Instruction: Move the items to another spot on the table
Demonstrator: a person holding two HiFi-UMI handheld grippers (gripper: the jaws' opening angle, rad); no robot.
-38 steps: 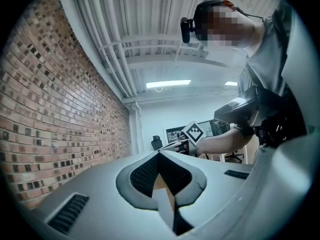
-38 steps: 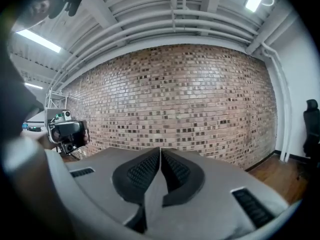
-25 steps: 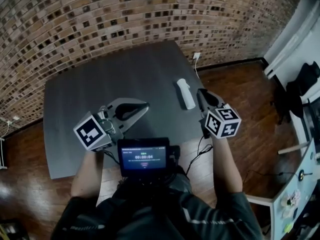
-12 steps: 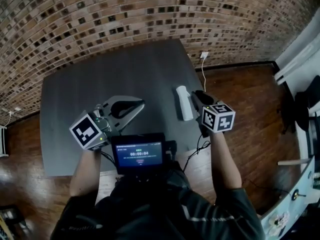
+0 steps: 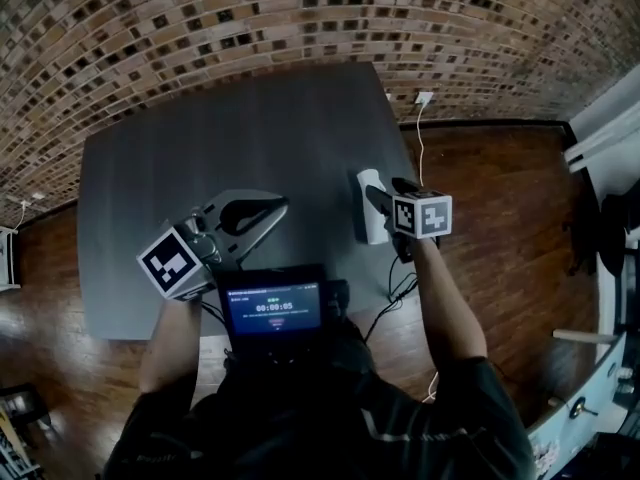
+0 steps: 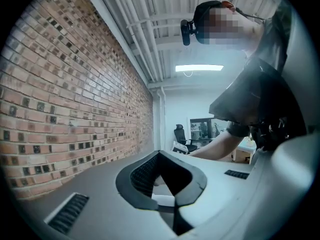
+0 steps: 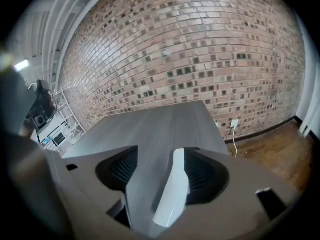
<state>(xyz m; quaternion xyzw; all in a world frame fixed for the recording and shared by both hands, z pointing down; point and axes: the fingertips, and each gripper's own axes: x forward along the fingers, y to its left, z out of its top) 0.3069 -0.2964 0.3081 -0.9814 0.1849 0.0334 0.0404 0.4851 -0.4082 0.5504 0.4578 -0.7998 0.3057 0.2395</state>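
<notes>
While the white elongated item (image 5: 370,210) lay flat on the grey table (image 5: 200,138) near its right edge, it was bracketed by the right gripper (image 7: 159,156). That gripper's jaws had just been opening and were recorded spread wide, released. The item lay between them, close beside the right-hand jaw; contact could not be determined. The left gripper (image 6: 160,155) was noted further left over the table, well apart from the item, with its jaws closed tip to tip and nothing gripped. A brick wall (image 5: 300,18) was recorded beyond the table.
</notes>
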